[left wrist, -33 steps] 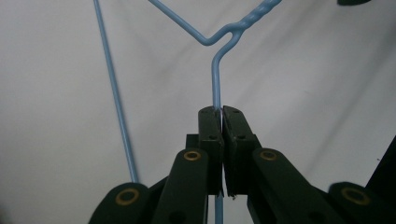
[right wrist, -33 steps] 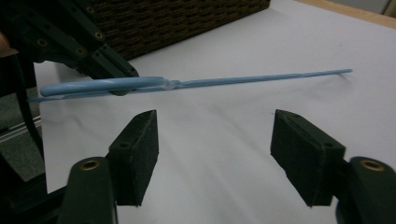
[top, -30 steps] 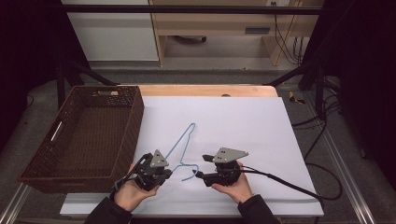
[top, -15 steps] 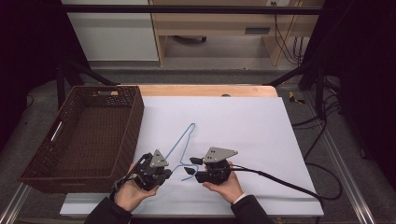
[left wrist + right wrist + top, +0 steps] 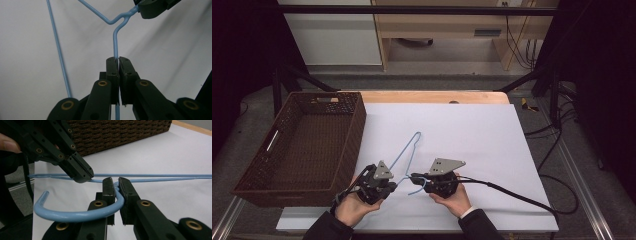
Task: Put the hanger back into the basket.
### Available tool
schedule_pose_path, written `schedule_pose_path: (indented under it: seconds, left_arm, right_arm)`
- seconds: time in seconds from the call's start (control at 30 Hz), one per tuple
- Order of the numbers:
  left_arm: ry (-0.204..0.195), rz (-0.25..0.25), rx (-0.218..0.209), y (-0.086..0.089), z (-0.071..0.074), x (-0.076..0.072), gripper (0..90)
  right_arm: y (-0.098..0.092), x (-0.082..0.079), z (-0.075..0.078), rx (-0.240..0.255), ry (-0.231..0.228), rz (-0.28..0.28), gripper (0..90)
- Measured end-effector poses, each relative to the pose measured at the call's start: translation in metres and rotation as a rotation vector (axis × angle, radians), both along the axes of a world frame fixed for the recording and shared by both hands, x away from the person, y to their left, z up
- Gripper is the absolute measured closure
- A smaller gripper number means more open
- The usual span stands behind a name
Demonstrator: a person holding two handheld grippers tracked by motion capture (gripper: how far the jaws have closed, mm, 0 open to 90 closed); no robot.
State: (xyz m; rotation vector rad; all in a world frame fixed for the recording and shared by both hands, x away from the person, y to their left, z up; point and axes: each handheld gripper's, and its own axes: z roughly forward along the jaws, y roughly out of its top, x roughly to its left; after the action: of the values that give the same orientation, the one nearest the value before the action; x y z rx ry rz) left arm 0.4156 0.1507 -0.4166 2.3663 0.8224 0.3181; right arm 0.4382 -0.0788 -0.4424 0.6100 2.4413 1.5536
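Blue wire hanger lying on white surface, near edge, at 3 o'clock of wicker basket. Left gripper clamping hanger wire by neck bend, jaws pressing together. Right gripper, jaws having just been closing, now pinching hook base at 3 o'clock of left gripper.

The room is dark. The surface has a white sheet on top. Behind it is a grey floor, a white cabinet, a wooden shelf and black cables.
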Motion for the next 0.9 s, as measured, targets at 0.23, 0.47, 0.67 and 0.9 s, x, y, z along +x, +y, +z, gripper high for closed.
schedule_pose_path:
  seconds: [0.23,0.47,0.67,0.9]
  left_arm:
    - [0.018,-0.003,0.033,-0.003,-0.003,0.001,71.3]
    - [0.051,-0.008,0.060,-0.009,-0.011,0.003,77.0]
    - [0.039,-0.001,0.065,-0.011,-0.010,0.002,84.4]
    - [-0.014,0.055,0.070,-0.012,-0.006,-0.002,87.1]
  right_arm:
    - [-0.001,-0.001,0.003,0.012,0.003,-0.014,85.5]
    - [0.000,-0.001,0.003,0.016,0.006,-0.012,85.5]
    - [0.000,-0.002,0.003,0.014,0.005,-0.012,85.4]
    - [-0.001,-0.003,0.005,0.025,0.005,-0.026,79.5]
